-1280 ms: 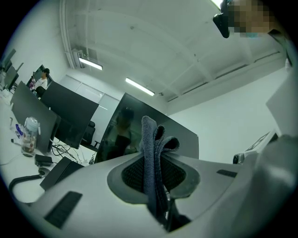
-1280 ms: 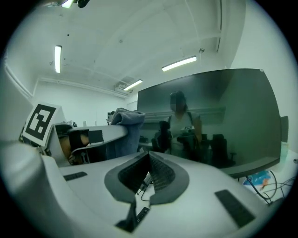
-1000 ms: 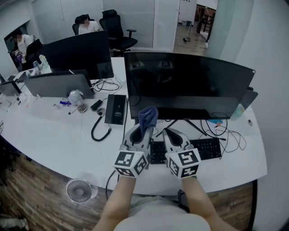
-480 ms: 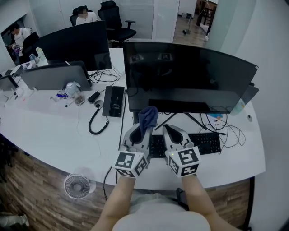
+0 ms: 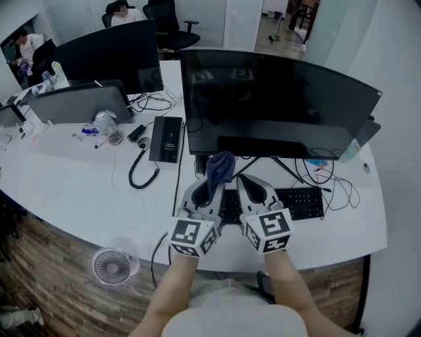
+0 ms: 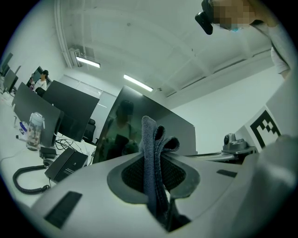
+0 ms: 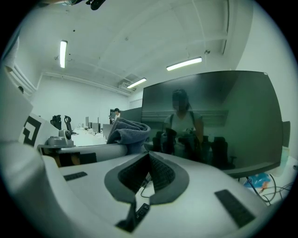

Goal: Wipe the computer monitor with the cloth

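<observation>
The large black monitor (image 5: 276, 99) stands on the white desk (image 5: 72, 191), its dark screen facing me. My left gripper (image 5: 205, 189) is shut on a blue-grey cloth (image 5: 219, 168), whose folded end sticks up past the fingertips just below the monitor's lower left edge. In the left gripper view the cloth (image 6: 151, 139) is pinched between the pads of that left gripper (image 6: 156, 162), with the monitor (image 6: 139, 121) beyond. My right gripper (image 5: 253, 191) sits beside it over the keyboard, shut and empty. In the right gripper view, that right gripper (image 7: 149, 160) points at the monitor (image 7: 223, 121), the cloth (image 7: 128, 130) at its left.
A black keyboard (image 5: 299, 203) lies under the grippers, with cables (image 5: 332, 184) at its right. A desk phone (image 5: 164, 139) and a second monitor (image 5: 108, 56) stand to the left. A small fan (image 5: 113, 264) is on the floor. A person (image 5: 122, 10) sits far back.
The head view has shifted a little. Both grippers stay side by side in front of the monitor, and the cloth is still gripped in the left one.
</observation>
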### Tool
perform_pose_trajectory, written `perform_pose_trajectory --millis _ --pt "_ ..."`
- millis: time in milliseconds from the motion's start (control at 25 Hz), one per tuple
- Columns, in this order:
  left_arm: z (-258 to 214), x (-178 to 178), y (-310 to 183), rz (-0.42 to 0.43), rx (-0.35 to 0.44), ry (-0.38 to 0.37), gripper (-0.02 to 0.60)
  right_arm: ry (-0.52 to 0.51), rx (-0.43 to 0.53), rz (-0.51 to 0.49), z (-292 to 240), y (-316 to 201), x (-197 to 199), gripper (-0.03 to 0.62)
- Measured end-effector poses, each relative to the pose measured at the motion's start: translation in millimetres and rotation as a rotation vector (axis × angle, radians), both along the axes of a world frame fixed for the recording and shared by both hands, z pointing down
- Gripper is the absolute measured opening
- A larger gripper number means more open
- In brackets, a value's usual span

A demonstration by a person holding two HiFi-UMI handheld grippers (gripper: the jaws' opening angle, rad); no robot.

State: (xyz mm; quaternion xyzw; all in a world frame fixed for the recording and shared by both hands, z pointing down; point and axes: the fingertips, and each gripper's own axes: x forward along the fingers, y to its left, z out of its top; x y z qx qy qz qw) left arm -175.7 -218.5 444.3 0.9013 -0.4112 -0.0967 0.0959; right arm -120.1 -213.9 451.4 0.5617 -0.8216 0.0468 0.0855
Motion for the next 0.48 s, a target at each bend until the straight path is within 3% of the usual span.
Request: perform_pose_trajectory --millis 480 --pt "-2.2 5.6 1.9 -0.001 0.018 -0.014 0.063 0.033 0.037 -0.034 -7.4 5.6 -5.8 0.006"
